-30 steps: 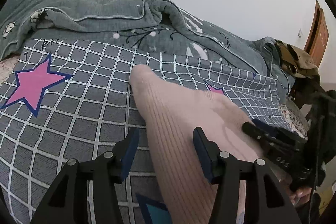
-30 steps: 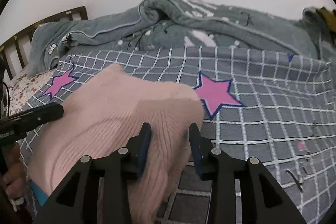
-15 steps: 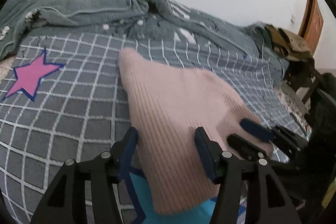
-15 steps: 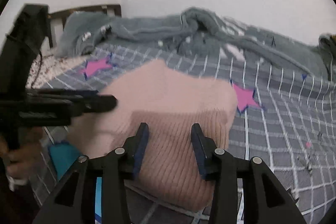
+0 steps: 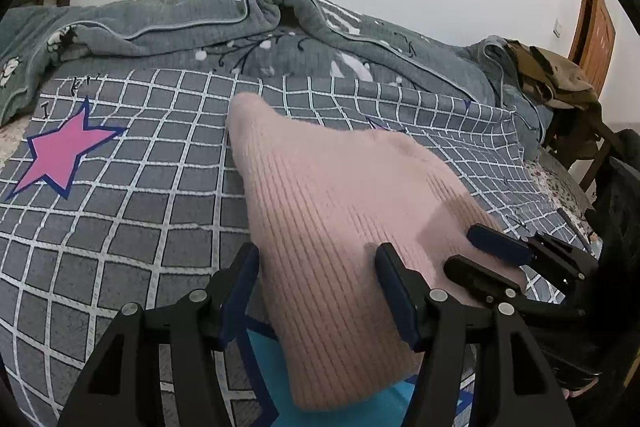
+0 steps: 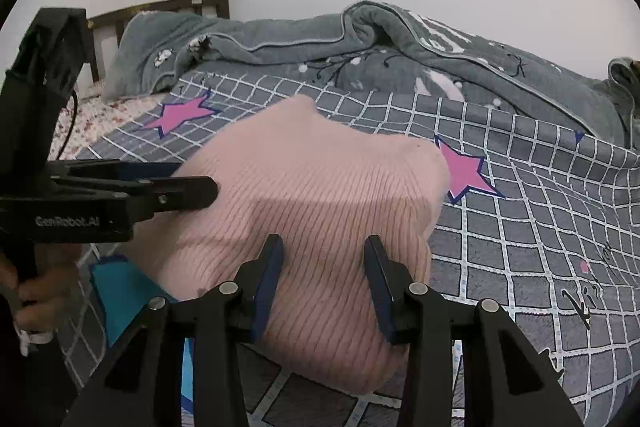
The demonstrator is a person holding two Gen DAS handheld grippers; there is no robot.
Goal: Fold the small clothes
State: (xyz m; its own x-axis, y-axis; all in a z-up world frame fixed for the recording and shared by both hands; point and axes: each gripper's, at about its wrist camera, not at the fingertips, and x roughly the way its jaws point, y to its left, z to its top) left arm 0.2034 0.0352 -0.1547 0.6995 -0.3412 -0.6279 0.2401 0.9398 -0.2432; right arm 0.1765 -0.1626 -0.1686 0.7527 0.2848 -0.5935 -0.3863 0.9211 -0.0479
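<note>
Pink knit (image 5: 332,211), folded, on checked bed cover (image 5: 132,195); left tool (image 5: 316,269) and right tool (image 6: 324,259) both parted over it (pads not pressing the cloth).

Both tongs are angling downward side by side, the left tongs (image 5: 318,293) standing parted, the right tongs (image 6: 324,283) gaping narrower, a hand (image 6: 34,301) gripping the left handle.

The pink knit garment (image 5: 340,227) hides part of a blue star (image 5: 264,379); its near edge lies behind the gripper fingers.
</note>
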